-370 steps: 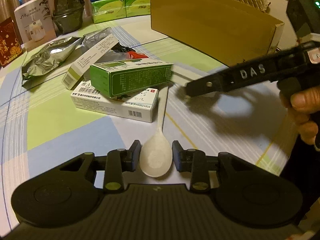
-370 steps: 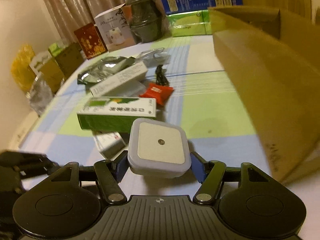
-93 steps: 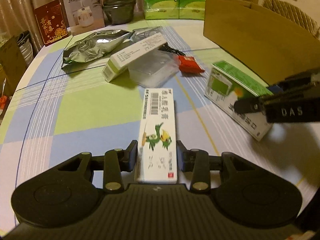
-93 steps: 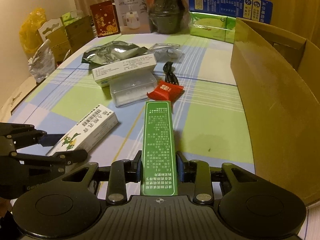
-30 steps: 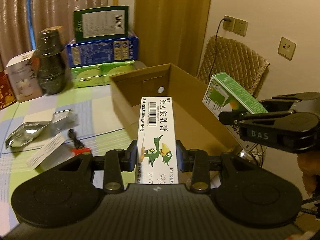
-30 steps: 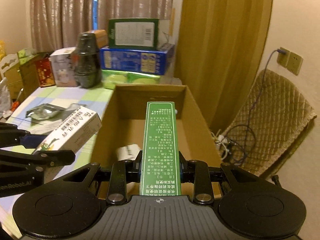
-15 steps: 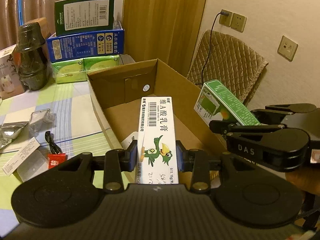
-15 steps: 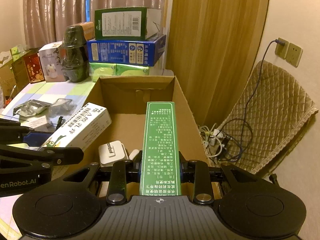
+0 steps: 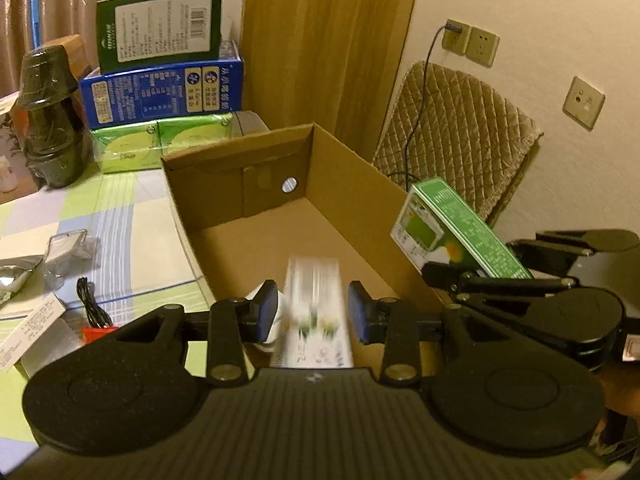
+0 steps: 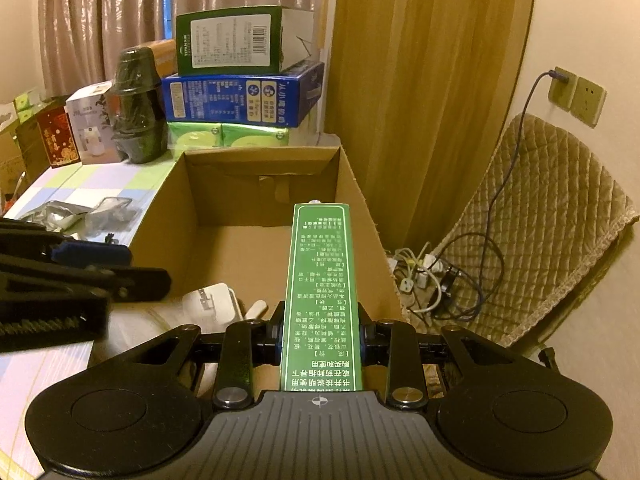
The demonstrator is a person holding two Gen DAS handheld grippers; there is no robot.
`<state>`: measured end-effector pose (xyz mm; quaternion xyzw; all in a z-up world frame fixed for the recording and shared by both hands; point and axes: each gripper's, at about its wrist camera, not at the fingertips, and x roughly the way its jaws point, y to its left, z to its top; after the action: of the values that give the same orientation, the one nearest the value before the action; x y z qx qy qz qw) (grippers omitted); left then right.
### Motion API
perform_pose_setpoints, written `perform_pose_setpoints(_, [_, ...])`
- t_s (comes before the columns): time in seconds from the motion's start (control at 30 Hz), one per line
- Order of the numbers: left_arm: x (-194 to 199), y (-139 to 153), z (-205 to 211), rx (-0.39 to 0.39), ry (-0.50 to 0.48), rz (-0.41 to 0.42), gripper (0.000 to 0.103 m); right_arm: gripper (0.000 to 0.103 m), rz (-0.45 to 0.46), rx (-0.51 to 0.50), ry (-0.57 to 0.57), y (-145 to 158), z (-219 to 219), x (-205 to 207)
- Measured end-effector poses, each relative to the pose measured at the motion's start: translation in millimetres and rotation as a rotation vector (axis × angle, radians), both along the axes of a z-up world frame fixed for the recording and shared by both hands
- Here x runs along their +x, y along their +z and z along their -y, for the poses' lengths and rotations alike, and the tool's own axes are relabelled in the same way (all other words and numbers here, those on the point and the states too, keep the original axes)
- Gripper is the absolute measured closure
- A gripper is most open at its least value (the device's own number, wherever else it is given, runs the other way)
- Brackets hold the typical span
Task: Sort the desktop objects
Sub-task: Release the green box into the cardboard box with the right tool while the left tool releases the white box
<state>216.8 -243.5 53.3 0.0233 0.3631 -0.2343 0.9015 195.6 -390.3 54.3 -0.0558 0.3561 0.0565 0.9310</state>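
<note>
Drop into cardboard carton (image 9: 352, 168), left side first.
Left wrist view: white box (image 9: 316, 300), sharp and clamped a moment ago, now smears lower centre between left gripper (image 9: 312, 312) pads standing just apart, apparently falling in; label unreadable. Right wrist view: right gripper (image 10: 320, 336) clamps green box (image 10: 320, 272), Chinese print, centre frame above carton, not yet sorted.

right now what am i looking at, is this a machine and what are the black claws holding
No robot: a person holds a gripper in each hand, each with a fisheye camera looking along its fingers. One picture is from the left gripper, the other from the right gripper. Both are over an open cardboard box on a tablecloth. The right gripper clamps a green box. A blurred white box sits loose between the left gripper's pads. A white plug lies in the cardboard box.
</note>
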Motion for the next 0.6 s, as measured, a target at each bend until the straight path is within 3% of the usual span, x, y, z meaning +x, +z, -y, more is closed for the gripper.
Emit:
perform_pose_setpoints(0.3, [-3.3,6.1,-34.3,-0.025,0.059,0.009,0.07,0.075,-0.002,0.03,0.012,0.3,-8.5,7.4])
perform_pose_setpoints(0.6, [-16.8,3.3,-80.0,-0.038,0.133,0.002,0.064,0.073,0.057,0.102,0.005,14.6,-13.5,8.2])
